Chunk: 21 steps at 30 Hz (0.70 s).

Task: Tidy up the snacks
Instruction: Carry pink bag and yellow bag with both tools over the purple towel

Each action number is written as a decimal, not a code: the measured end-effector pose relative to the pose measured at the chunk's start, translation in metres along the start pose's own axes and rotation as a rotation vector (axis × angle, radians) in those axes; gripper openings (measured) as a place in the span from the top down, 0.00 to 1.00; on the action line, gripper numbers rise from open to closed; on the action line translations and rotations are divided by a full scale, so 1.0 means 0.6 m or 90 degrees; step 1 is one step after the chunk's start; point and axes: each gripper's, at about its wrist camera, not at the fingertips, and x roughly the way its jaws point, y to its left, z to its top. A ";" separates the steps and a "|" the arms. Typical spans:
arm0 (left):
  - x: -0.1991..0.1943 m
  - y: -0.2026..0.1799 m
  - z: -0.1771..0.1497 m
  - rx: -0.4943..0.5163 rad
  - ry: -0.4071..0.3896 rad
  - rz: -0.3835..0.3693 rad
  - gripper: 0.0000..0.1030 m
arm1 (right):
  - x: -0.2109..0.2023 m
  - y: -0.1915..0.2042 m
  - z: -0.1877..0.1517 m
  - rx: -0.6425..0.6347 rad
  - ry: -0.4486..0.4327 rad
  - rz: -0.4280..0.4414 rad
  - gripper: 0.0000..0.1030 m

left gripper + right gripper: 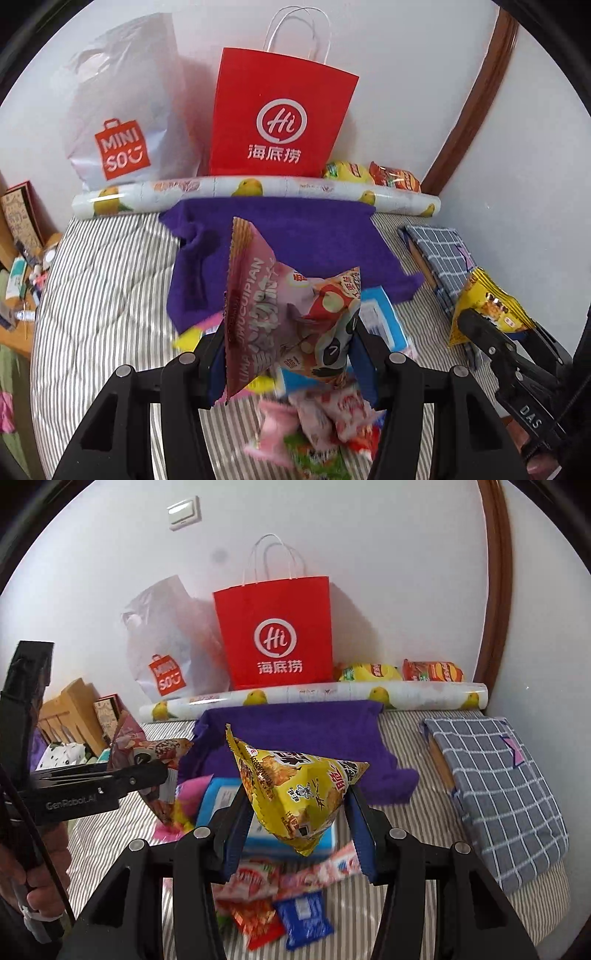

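The left tool [286,354] was clamped on a pink snack packet [280,314], raised above the bed; the right tool [295,812] gripped a yellow snack packet [295,794]; both seemed light, crinkly, crushable, best held by the crimped seam; their long axes stood tilted, tops leaning left.

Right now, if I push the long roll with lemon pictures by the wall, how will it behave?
The roll is round and lies flat, so it would probably roll. The red paper bag stands right behind it and may block it or tip. It looks light, likely thin wrapped sheet.
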 end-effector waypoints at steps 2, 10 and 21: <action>0.012 0.003 0.020 0.001 -0.001 0.001 0.48 | 0.020 -0.006 0.017 0.001 0.002 -0.008 0.52; 0.060 0.023 0.095 0.003 -0.006 0.020 0.48 | 0.100 -0.038 0.086 0.020 -0.006 -0.026 0.51; 0.141 0.055 0.169 -0.001 0.012 0.041 0.48 | 0.211 -0.078 0.138 0.030 0.004 -0.032 0.51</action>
